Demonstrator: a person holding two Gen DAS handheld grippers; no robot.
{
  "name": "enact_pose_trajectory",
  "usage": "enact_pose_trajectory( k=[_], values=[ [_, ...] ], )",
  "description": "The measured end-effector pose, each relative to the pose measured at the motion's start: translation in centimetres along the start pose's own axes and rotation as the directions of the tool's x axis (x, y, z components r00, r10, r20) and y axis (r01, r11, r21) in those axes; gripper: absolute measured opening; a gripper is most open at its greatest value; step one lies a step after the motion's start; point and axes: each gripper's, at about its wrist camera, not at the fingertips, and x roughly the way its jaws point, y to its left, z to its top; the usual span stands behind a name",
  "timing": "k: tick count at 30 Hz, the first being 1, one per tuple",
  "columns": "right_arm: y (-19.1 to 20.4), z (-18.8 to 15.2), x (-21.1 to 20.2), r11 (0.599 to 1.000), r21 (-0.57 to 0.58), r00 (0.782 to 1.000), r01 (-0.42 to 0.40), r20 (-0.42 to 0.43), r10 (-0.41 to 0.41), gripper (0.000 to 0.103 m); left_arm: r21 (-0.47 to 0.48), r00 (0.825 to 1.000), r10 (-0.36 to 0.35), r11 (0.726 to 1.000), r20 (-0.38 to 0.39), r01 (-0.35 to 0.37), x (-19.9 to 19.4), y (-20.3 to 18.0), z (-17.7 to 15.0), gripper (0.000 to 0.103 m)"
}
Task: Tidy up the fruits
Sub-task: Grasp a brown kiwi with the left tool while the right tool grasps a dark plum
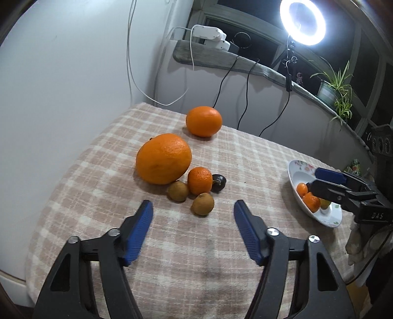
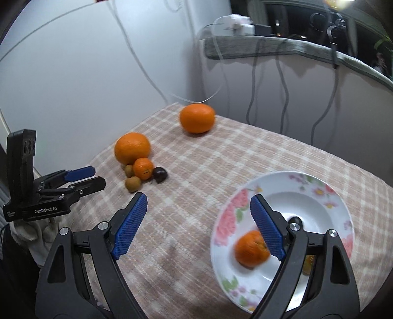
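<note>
The left gripper (image 1: 193, 207) hangs low over the checked tablecloth (image 1: 221, 159), tilted forward and down. Its two blue fingers (image 1: 138, 230) stand wide apart and hold nothing. Just in front of the gap between them lies a small brown fruit (image 1: 203, 203). A little further there is a tight group: a second brown fruit (image 1: 178, 191), a small mandarin (image 1: 200, 180), a dark round fruit (image 1: 218, 182) and a big orange (image 1: 163, 158). The mandarin touches the big orange and the dark fruit; the big orange seems to touch the second brown fruit too. Another orange (image 1: 203, 121) sits alone, well apart, near the far edge of the cloth.

The right gripper (image 2: 198, 201) is held over the near rim of a white plate with flowers (image 2: 228, 220), which stands on the right part of the table. It also points forward and down. Its fingers (image 2: 130, 225) are spread wide and grip nothing; the right finger covers part of the plate. In the plate lies a mandarin (image 2: 250, 247), blurred, just beside that finger. From the left wrist view, two orange fruits (image 1: 311, 201) and something yellowish (image 1: 324, 203) are seen in the plate, partly hidden behind the right gripper.

Each gripper is visible from the other camera, and they stay well apart. A lit ring light (image 1: 303, 22) stands at the window sill.
</note>
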Motion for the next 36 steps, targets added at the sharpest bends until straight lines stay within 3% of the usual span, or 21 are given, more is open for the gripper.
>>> enact_pose_trajectory(
  k=[3,11,16,24,36],
  values=[
    [0.9,0.5,1.1,0.999,-0.030,1.000,-0.018,-0.019,0.017,0.082,0.004,1.000,-0.009,1.000,-0.008,0.009,0.2,0.1,-0.1,0.055],
    [3.0,2.7,5.4,0.988,-0.127,0.988,-0.087,-0.140,0.068,0.055,0.015,0.998,-0.051,0.999,-0.047,0.052,1.5,-0.5,-0.3,0.043],
    [4.4,3.4,7.9,0.979,-0.184,0.979,-0.087,-0.198,0.050,0.048,0.019,0.996,-0.059,0.998,-0.069,0.061,2.4,-0.7,-0.3,0.040],
    [6.3,3.9,10.7,0.957,-0.275,0.964,-0.091,-0.266,0.015,0.042,0.033,0.993,-0.060,0.997,-0.099,0.063,3.7,-0.8,-0.2,0.036],
    [6.7,4.2,12.9,0.945,-0.306,0.952,-0.113,-0.307,0.014,0.041,0.032,0.991,-0.045,0.998,-0.124,0.049,5.0,-0.7,0.1,0.033]
  ],
)
